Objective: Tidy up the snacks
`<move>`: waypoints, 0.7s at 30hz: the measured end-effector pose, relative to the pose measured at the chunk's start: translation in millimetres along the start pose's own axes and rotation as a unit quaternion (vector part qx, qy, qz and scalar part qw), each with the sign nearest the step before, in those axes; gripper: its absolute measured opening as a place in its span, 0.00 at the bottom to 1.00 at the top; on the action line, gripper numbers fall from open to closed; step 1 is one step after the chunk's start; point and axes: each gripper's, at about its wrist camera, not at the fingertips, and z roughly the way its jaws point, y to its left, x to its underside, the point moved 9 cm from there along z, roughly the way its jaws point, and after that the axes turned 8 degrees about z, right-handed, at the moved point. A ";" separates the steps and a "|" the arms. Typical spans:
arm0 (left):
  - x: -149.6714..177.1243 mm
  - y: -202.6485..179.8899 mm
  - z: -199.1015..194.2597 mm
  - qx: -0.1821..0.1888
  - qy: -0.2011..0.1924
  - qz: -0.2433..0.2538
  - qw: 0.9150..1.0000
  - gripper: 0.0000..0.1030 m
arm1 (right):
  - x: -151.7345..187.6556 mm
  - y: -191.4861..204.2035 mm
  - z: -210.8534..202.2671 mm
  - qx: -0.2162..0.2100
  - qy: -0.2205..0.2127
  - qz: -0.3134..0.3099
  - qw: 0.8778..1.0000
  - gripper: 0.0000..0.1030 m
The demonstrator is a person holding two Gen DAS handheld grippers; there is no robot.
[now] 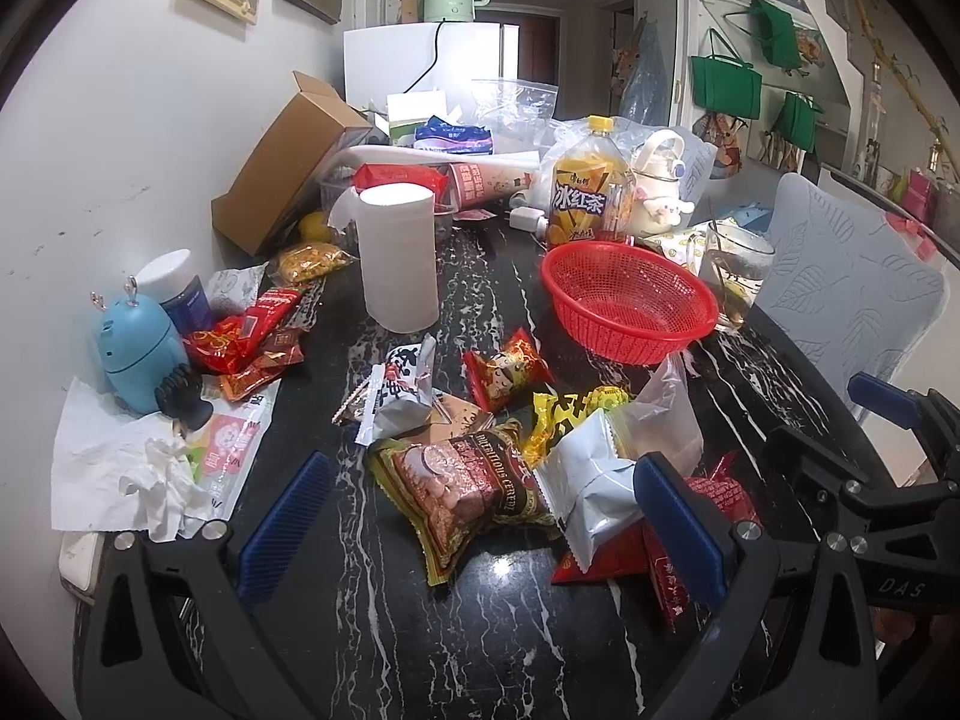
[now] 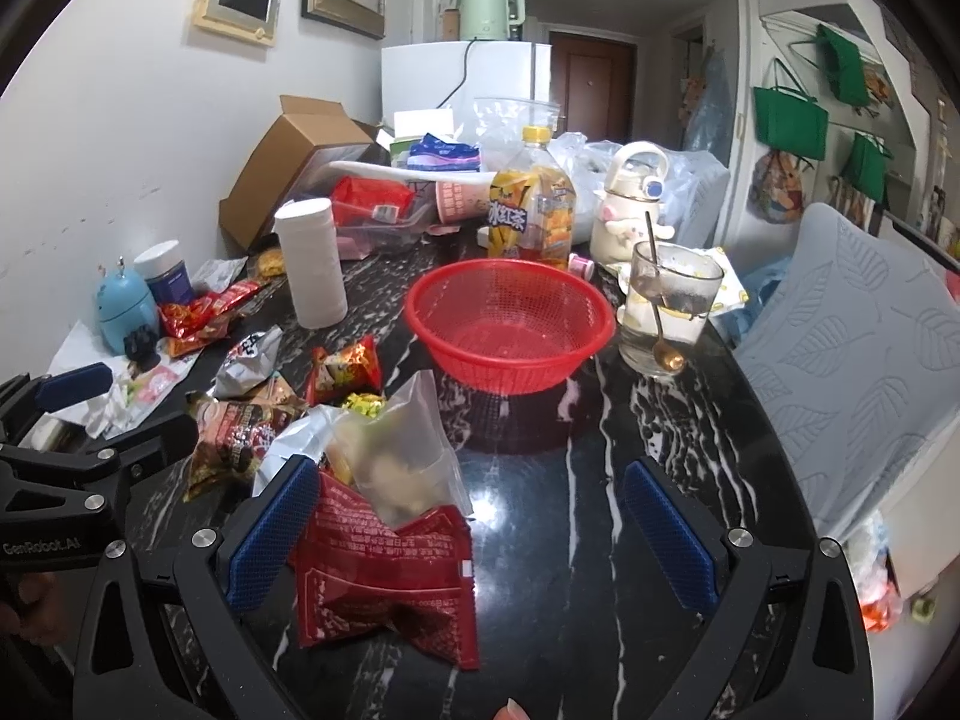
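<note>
Clearly both tools are released: the left gripper (image 1: 480,510) stands with its blue pads wide apart over a brown cereal packet (image 1: 465,489) whose band reads "NUTRITIOUS CEREAL", and the right gripper (image 2: 474,531) is spread just as wide, its left pad touching a red snack packet (image 2: 390,570) printed with small white Chinese text that cannot be made out. Neither grips anything. The left tool's body carries the words "GenRobot.AI" in the right wrist view, and the right tool's body shows the letters "DAS" in the left wrist view.

Snacks lie scattered on the black marble table (image 2: 570,510) in front of an empty red basket (image 2: 510,324): a clear pouch (image 2: 402,450) leaning on the red packet, a silver-white pouch (image 1: 594,486), a yellow packet (image 1: 564,414) with bold black characters, and a small red packet (image 1: 507,369) with a cartoon figure. More red packets (image 1: 246,342) lie to the left by a blue gadget (image 1: 138,354).

Behind the basket stands a bottle of iced tea (image 1: 591,192) labelled 冰红茶, beside a paper roll (image 1: 399,258), a glass with a spoon (image 2: 669,306) and a cream character bottle (image 2: 630,210)
</note>
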 end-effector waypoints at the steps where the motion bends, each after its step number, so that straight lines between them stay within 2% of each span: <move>1: -0.5 0.1 -0.5 0.000 0.000 0.000 1.000 1.00 | -0.7 -0.3 -0.6 0.001 -0.001 0.001 1.000 1.00; 21: -3.1 0.6 -4.6 0.009 -0.012 0.000 1.000 0.99 | -3.5 2.4 -4.5 0.007 -0.012 -0.011 1.000 1.00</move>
